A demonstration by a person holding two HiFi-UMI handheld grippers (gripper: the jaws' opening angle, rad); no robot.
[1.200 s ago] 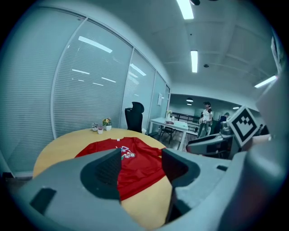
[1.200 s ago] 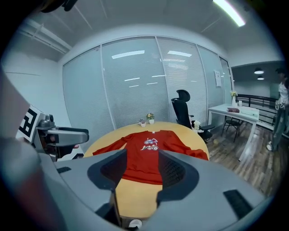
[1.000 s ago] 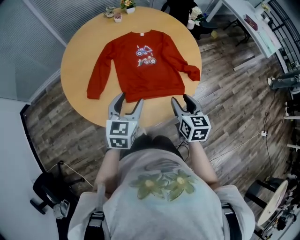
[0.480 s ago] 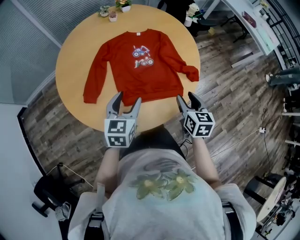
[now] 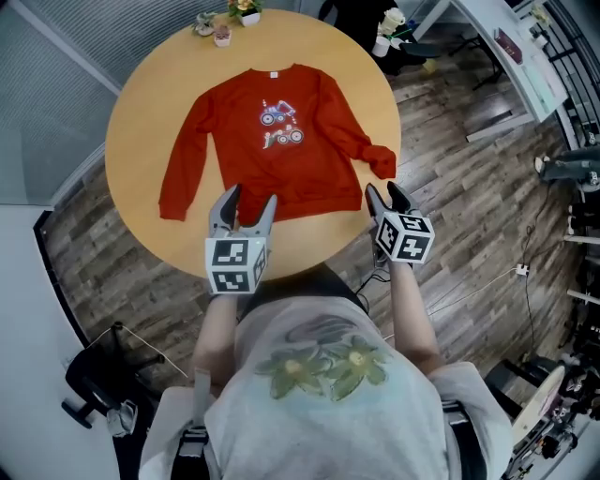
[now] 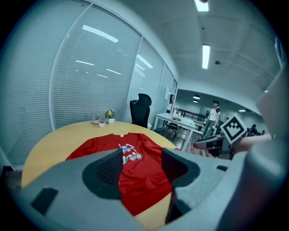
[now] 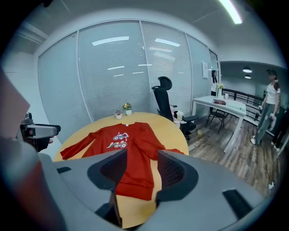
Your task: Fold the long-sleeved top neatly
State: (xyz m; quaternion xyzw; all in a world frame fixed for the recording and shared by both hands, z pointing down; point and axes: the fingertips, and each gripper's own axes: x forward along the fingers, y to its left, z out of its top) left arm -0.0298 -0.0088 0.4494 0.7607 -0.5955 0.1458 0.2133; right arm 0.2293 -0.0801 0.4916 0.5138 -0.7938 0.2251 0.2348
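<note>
Forward since a second ago, my left tongs (image 5: 242, 195) and right tongs (image 5: 382, 192) hover spread and empty at the near worktop (image 5: 141, 122) rim. Just ahead the red top (image 5: 272, 150) lies flat, hem nearest; bare wood rings it.

The long-sleeved top (image 5: 272, 141) lies spread on the desk (image 5: 141, 112), potted plants (image 5: 225, 23) behind its collar, left hand-held gripper (image 5: 249, 199) and right hand-held gripper (image 5: 382, 192) near its hem.
</note>
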